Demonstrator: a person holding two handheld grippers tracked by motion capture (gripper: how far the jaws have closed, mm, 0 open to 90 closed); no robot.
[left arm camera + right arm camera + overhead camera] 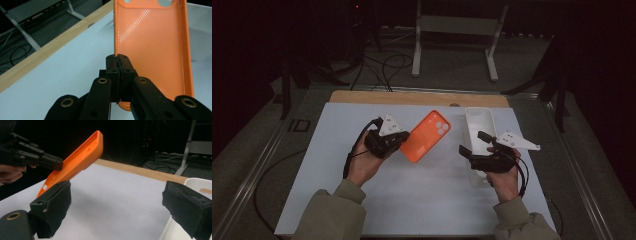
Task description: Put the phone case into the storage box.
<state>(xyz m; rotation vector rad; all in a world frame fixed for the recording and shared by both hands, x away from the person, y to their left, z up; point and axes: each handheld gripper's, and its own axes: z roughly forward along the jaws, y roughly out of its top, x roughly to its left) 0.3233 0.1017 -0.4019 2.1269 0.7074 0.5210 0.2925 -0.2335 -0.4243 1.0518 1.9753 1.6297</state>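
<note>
The orange phone case (152, 50) is cut off by the top edge.

The phone case (426, 136) lies left of the tray (480, 131), between both hand-held grippers.

Overhead forward-down view; two close jaw-level views.

1. Orange phone case (152, 47): soft-looking plastic, glossy, fine dimpled inner texture.
2. White tray (478, 125): smooth matt plastic.
3. Table (362, 97): matt white top, pale wood edge.
4. Right gripper (120, 202): rough black pads.
</note>
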